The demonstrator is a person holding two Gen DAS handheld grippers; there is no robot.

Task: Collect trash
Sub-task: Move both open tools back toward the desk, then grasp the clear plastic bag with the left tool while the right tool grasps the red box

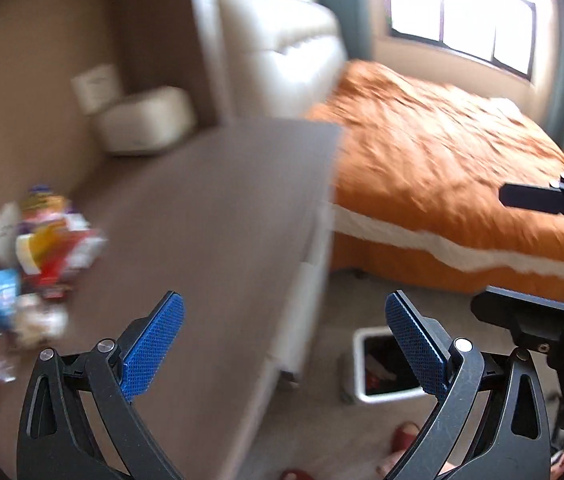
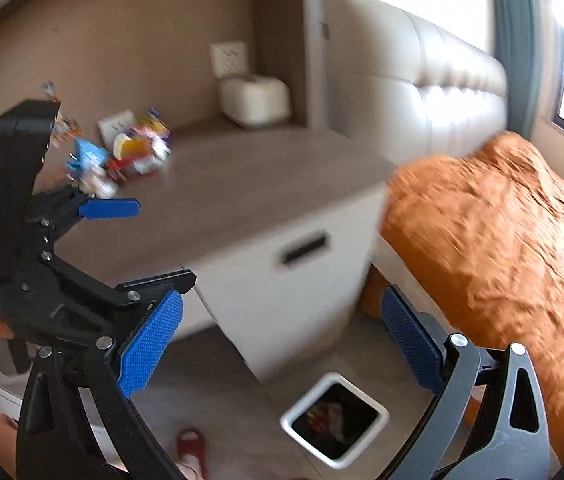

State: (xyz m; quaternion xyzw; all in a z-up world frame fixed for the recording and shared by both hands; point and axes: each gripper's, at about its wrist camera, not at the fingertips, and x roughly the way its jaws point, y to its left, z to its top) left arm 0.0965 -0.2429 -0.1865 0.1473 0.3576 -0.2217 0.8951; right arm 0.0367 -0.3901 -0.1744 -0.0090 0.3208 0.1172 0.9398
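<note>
Both grippers — left gripper (image 1: 284,334), right gripper (image 2: 282,334) — hovering wide-jawed, carrying nothing. Wrapper pile (image 2: 121,152) sitting on the cabinet top (image 2: 241,184); bin (image 2: 336,420) waiting on the floor below — probably positioned for easy drops.

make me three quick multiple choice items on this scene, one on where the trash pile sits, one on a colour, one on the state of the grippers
1. Where is the pile of wrappers?
A. on the bed
B. on the cabinet top near the wall
C. inside the bin

2. What colour is the bedspread?
A. orange
B. green
C. black

3. How do the left gripper and the right gripper stand?
A. both shut on wrappers
B. one open, one shut
C. both open and empty

Answers:
1 B, the wrappers lie on the cabinet top by the brown wall.
2 A, the cover is orange in both views.
3 C, each pair of blue pads is spread wide with nothing between them.
</note>
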